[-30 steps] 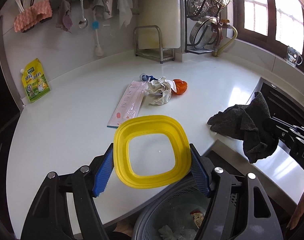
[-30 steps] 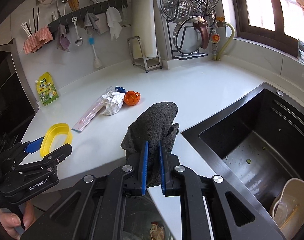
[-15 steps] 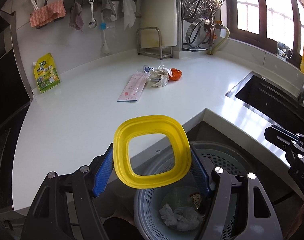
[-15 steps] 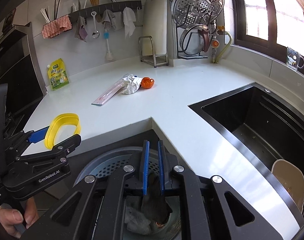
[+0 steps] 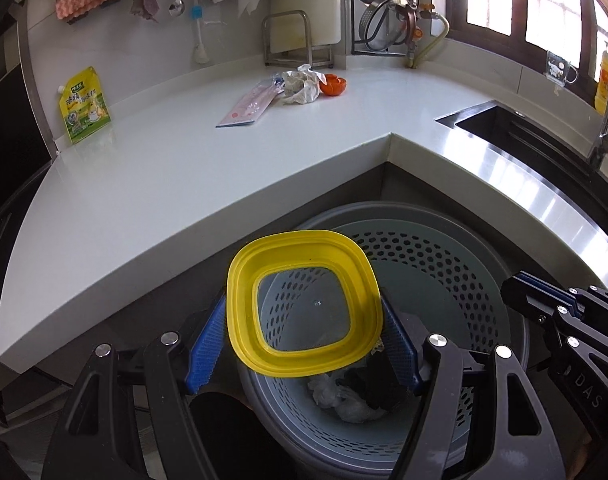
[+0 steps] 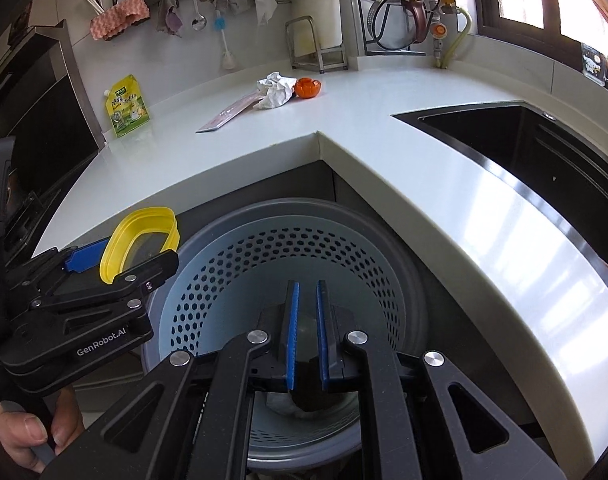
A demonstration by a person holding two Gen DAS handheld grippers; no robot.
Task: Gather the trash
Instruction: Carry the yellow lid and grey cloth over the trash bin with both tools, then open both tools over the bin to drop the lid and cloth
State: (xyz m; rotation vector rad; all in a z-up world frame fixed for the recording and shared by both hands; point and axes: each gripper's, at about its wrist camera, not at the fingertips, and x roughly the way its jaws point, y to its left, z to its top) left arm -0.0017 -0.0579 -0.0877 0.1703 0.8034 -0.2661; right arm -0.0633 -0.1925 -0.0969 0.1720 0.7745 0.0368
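Trash item in hand: yellow-rimmed lid point(image 5: 304, 364) with a clear centre, clamped across two opposite edges between the blue pads of the left gripper point(image 5: 304, 320), jaws spread wide to suit, lid tilted and hanging directly over the mouth of the perforated bin point(image 5: 444, 248) under the inner corner of the countertop point(image 5: 183, 184). Right gripper point(image 6: 307, 292) closed to a narrow slit just above the same bin, nothing visibly pinched at the tips; dark cloth point(image 5: 378, 384) and a white wad point(image 5: 336, 396) at the bin bottom. Handling judgement for the lid: light, thin, fairly stiff plastic, smooth and likely slippery at the rim, liable to flex or pop sideways under hard squeeze; best held by the raised yellow rim, never the clear panel. Present grip adequate for a straight release into the bin. Outstanding on the countertop toward its back edge, well apart from the bin: crumpled paper point(image 5: 301, 86), flat pink wrapper point(image 5: 247, 106) beside it, orange piece point(image 5: 332, 85) touching the paper. Paper soft and compressible, pinch anywhere; wrapper flat and awkward, best taken by an edge.
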